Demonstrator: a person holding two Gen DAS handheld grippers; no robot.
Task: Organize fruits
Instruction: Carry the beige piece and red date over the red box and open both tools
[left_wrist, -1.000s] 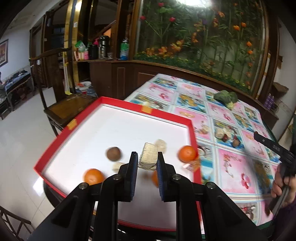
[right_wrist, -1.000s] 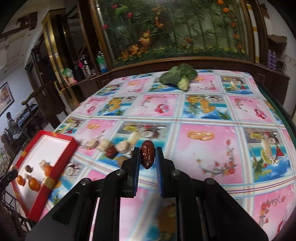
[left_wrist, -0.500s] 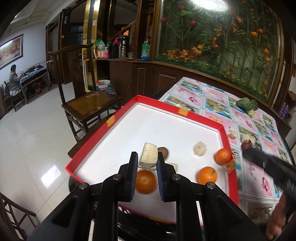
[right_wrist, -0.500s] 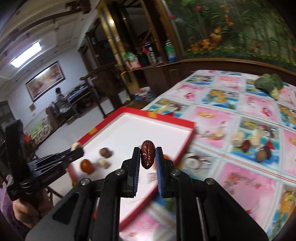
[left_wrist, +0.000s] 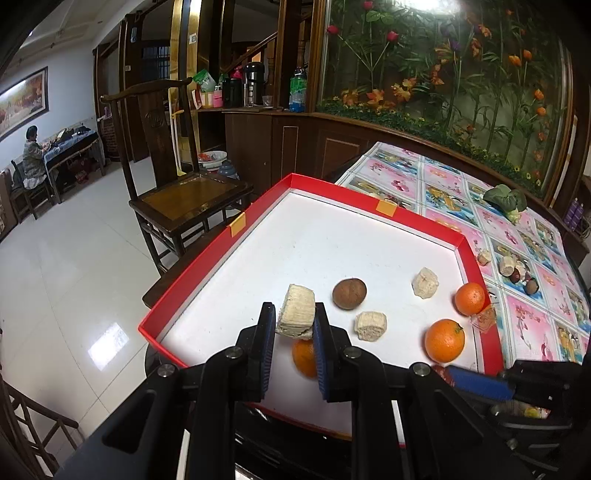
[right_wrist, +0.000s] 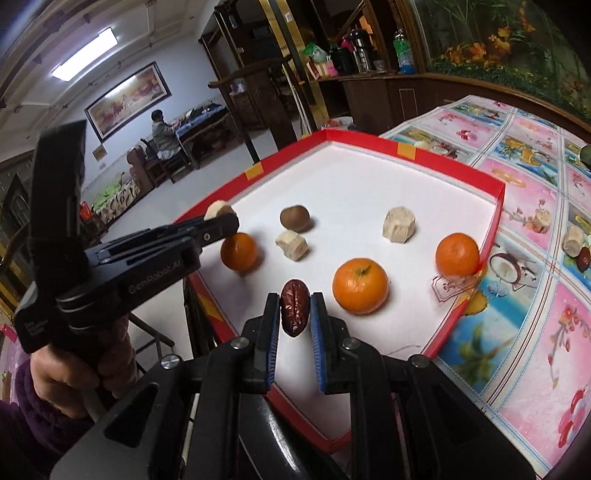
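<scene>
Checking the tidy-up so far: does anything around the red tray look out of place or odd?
Several loose pale chunks and dark dried fruits still lie on the flowered tablecloth outside the red-rimmed white tray, and a leafy green vegetable sits alone further back.

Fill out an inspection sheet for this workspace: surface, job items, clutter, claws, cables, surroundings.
Surface: table under a pink picture-print cloth; red-rimmed white tray at its edge.
Job's things: in the tray, three oranges, one brown round fruit, two pale chunks; more small pieces loose on the cloth.
Clutter: leafy green vegetable at the far side of the cloth.
Claws: left claw shut on a pale chunk; right claw shut on a red date, both over the tray.
Cables: nothing seen.
Surroundings: wooden chair, flower mural, seated person far off.
</scene>
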